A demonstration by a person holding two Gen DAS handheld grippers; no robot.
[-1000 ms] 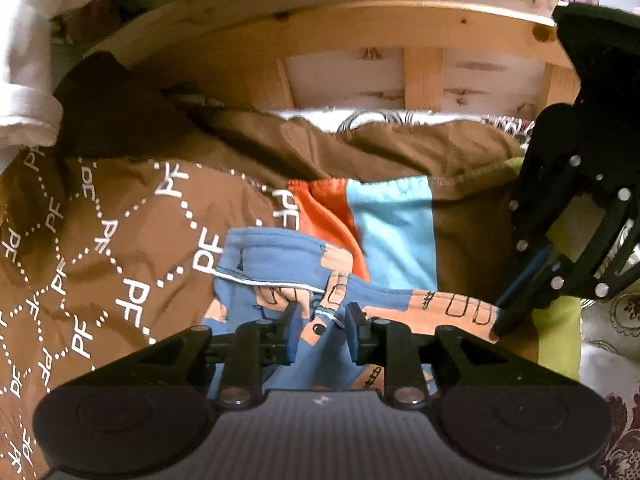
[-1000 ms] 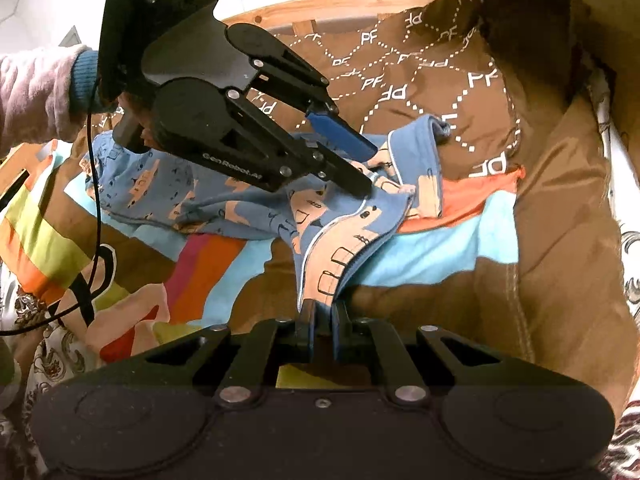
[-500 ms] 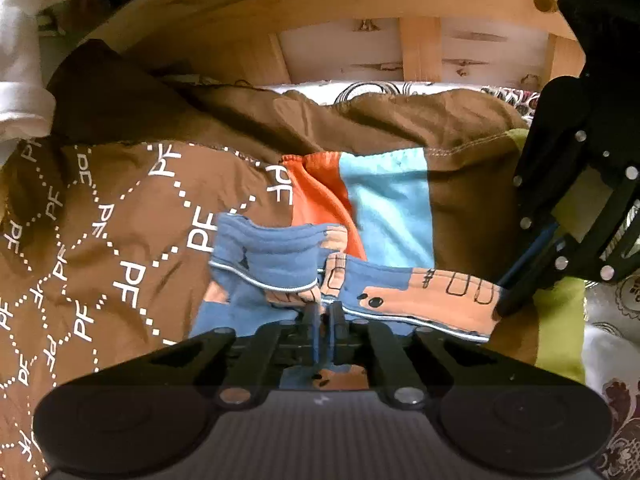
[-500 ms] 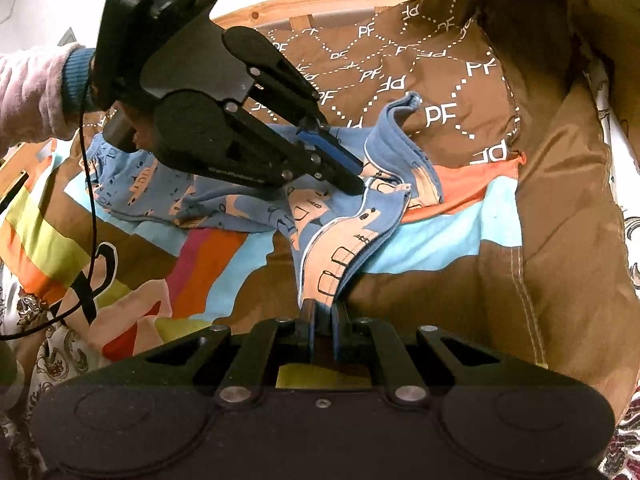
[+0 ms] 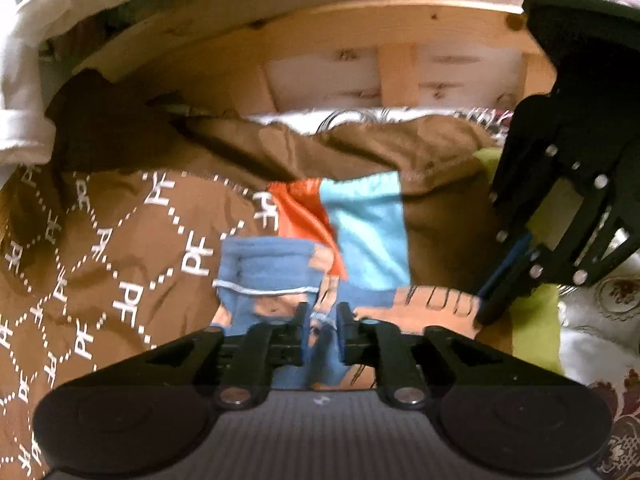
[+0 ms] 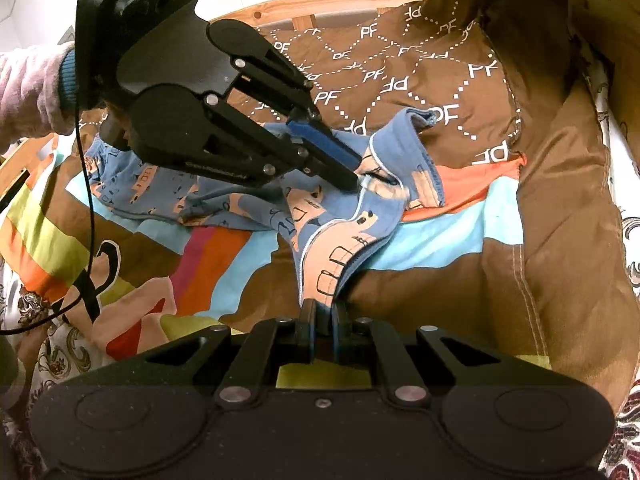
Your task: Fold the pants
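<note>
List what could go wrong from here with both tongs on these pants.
1. The left tongs stand slightly apart around the waistband of the blue printed pants; the cloth could slip out.
2. The right tongs pinch only a narrow edge, so a hard pull may free it.
3. The patterned duvet beneath is rumpled, and the legs lie bunched; the fold may come out crooked.

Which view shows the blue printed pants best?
Right wrist view: the pants spread across the quilt, from waistband to far end. Left wrist view shows only a blurred waistband bunch near its hand-held gripper.
</note>
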